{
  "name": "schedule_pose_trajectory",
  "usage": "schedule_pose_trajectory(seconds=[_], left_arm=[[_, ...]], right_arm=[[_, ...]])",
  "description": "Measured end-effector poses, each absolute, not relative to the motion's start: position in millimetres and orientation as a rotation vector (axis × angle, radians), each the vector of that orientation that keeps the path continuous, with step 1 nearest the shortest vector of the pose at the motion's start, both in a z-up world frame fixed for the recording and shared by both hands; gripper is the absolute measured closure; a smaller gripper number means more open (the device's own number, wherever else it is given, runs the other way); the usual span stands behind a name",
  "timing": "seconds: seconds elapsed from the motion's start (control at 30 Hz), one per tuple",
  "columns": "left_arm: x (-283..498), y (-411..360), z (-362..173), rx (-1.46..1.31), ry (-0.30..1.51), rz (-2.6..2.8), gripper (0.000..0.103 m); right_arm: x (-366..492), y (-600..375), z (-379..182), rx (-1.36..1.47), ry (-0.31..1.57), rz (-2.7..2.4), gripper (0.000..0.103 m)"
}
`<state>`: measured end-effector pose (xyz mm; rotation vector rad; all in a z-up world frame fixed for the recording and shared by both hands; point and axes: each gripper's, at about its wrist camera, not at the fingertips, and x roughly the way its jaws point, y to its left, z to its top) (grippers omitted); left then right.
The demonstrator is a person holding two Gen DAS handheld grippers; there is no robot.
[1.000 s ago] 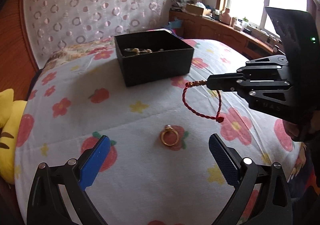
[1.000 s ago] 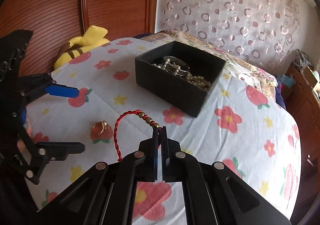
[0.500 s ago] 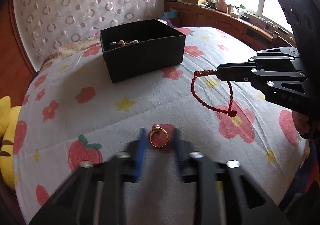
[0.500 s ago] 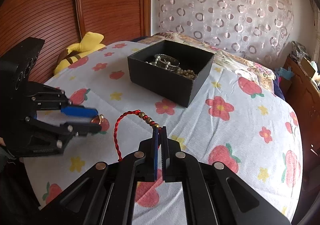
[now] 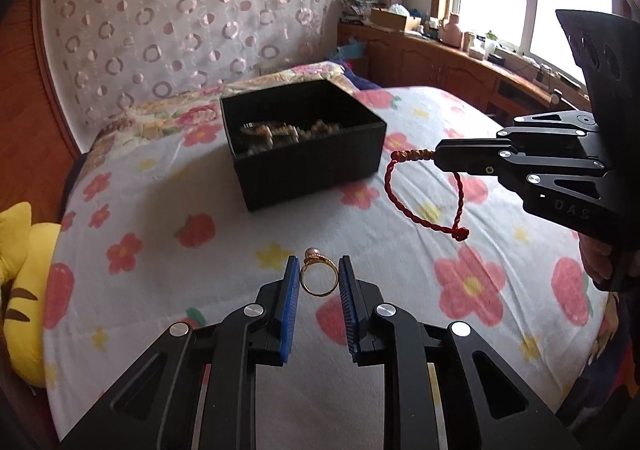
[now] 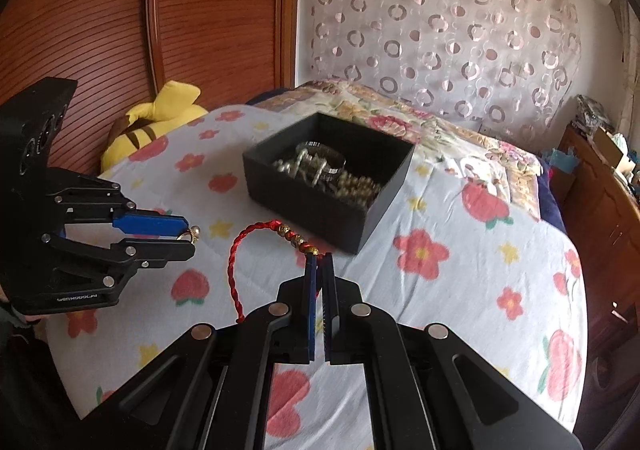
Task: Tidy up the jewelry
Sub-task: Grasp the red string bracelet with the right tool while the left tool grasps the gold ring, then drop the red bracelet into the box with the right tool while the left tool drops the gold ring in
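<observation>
Short of the black box [image 5: 304,146], my left tongs [image 5: 319,274] pinched the gold ring [image 5: 318,278], right tongs [image 6: 319,262] clamped the red cord bracelet [image 6: 256,250]; thin ring could twist free.

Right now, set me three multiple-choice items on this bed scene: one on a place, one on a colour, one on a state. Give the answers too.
1. Where is the gold ring with a pearl?
A. In the box
B. Between the left tool's blue pads
C. On the windowsill

2. What colour is the braided cord bracelet held by the right tool?
A. Red
B. Green
C. White

3. What state is the square black box in?
A. Lidded
B. Open and bare inside
C. Open, holding jewelry

Answers:
1. B: the ring sits pinched between the pads, clear of the flowered bedspread.
2. A: the cord is red with gold beads.
3. C: there is no lid, and pearl beads and a bangle lie inside.
</observation>
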<state>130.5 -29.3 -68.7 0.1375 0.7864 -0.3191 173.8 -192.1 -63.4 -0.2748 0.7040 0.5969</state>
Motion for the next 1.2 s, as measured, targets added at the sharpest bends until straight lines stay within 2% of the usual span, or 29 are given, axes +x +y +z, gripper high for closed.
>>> schedule_pose_trajectory(seconds=[0.33, 0.73, 0.8, 0.83, 0.87, 1.2], left_arm=[[145.8, -26.8, -50.6, 0.13, 0.748, -0.303, 0.084], [177.5, -19.9, -33.9, 0.098, 0.719, -0.284, 0.084], [183.6, -20.0, -31.5, 0.099, 0.715, -0.279, 0.084], [187.4, -20.1, -29.8, 0.098, 0.713, -0.277, 0.084], [191.4, -19.6, -28.3, 0.096, 0.713, -0.276, 0.084], [234.3, -32.8, -22.2, 0.094, 0.72, -0.263, 0.084]], right_arm=[[219.8, -180.2, -38.8, -0.253, 0.677, 0.556, 0.1], [271.8, -164.7, -42.3, -0.238, 0.713, 0.507, 0.098], [275.1, -163.9, -44.3, -0.233, 0.721, 0.499, 0.093], [274.6, -163.4, -45.6, -0.232, 0.723, 0.499, 0.084], [274.4, -163.8, -46.0, -0.23, 0.721, 0.498, 0.079], [264.3, -191.8, -47.9, -0.21, 0.705, 0.489, 0.079]])
